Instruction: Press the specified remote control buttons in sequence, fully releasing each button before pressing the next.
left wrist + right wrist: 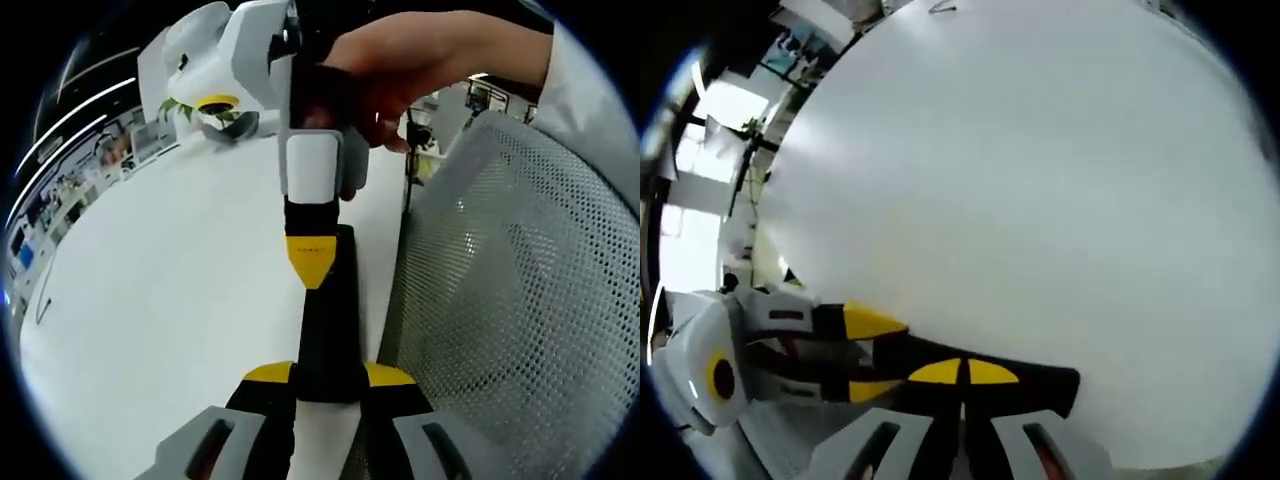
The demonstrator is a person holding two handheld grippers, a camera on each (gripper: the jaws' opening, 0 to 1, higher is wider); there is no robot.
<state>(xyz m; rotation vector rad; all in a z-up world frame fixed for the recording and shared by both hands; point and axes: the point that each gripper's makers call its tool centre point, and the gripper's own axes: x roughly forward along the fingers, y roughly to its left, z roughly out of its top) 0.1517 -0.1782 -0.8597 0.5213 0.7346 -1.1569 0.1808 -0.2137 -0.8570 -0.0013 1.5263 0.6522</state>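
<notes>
Lying flat on the white surface (150, 300), the black remote control (328, 320) is clamped at its near end between the yellow-tipped jaws of the left claw (330, 378). From above, the right claw (309, 262) is brought down onto the remote's top face with its jaws shut together, the yellow tips touching it near the far end. That claw is gripped by a person's hand (420, 75), held over the surface. In the right gripper view, the closed right claw (962, 372) is seen resting on the remote, and the left claw (865, 355) is seen clasping it from the left. A mesh chair back (520, 290) stands just beside the surface.
</notes>
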